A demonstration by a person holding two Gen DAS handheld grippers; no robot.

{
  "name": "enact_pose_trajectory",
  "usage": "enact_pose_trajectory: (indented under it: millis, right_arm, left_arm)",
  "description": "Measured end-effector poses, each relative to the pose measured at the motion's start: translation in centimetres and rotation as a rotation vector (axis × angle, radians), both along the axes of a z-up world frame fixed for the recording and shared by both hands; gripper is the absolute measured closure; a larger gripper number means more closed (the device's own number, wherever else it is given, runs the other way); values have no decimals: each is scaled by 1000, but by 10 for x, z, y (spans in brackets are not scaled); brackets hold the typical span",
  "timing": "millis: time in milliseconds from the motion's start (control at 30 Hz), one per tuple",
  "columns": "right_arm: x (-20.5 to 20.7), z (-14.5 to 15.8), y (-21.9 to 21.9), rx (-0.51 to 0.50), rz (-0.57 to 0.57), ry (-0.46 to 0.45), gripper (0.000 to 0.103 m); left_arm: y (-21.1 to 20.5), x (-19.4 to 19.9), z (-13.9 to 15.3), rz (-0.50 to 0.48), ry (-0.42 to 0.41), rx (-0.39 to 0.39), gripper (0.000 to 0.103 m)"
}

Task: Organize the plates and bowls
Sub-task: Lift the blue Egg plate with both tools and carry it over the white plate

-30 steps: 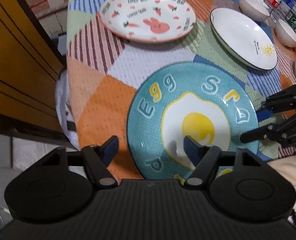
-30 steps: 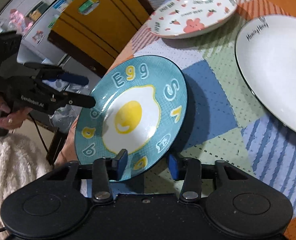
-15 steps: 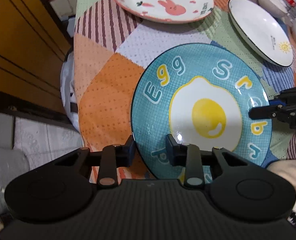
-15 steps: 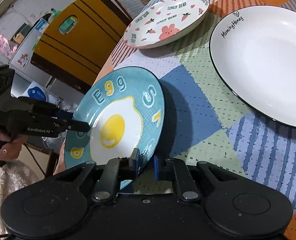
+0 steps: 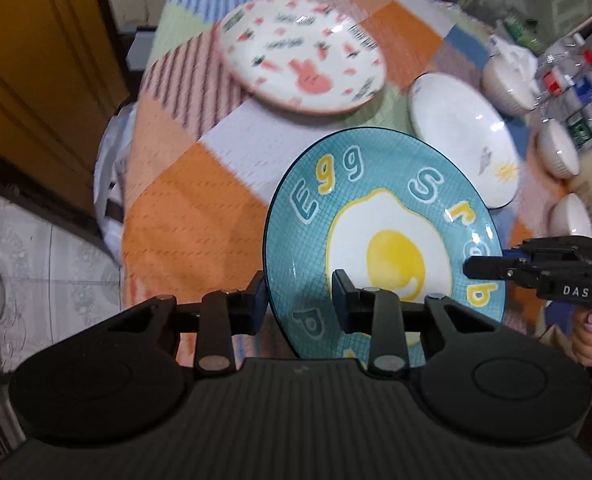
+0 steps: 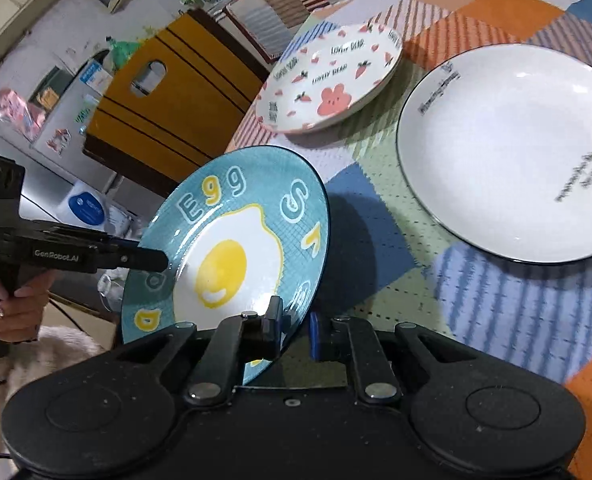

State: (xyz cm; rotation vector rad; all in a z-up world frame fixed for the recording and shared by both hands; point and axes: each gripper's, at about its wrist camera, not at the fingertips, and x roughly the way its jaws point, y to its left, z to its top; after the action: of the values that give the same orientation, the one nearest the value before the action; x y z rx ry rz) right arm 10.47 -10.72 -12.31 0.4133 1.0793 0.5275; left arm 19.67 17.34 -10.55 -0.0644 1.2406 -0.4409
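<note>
Above the near edge of the patchwork tablecloth (image 5: pixel 183 216), the blue egg plate (image 5: pixel 380 240) is held tilted, clear of the cloth. The left gripper (image 5: pixel 299 300) is clamped on its near-left rim; the right gripper (image 6: pixel 293 326) is clamped on its right rim. Farther away lie the pink rabbit plate (image 5: pixel 302 56) and, to its right, the white plate (image 6: pixel 512 152).
</note>
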Motion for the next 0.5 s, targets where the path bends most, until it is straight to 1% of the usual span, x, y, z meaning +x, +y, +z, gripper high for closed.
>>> enact_pose_trajectory:
  millis: [67,167,267,333,433,500]
  right_arm:
    - [-5,12,-7,-18,-11,-26,86]
    - [-10,29,-22,-39,-45,-69,86]
    - [-7,41,-43,-35,-91,-69,86]
    - [-4,50,-59,-40,-123,-79,86]
    - [-1,59,-78,-77,-157,-107,86]
    - [4,61,-89,-88,-178,-105,86]
  left_arm:
    - [-12,1,8,-21,-25,-9,72]
    - [-32,7,20,-78,-63,-27,72]
    - [-49,22,26,-104,-57,-73,72]
    - [-64,30,28,-127,-59,-91,72]
    - [-89,40,28,-158,-69,-84,72]
    - [-103,48,24,-167,-62,-79,72]
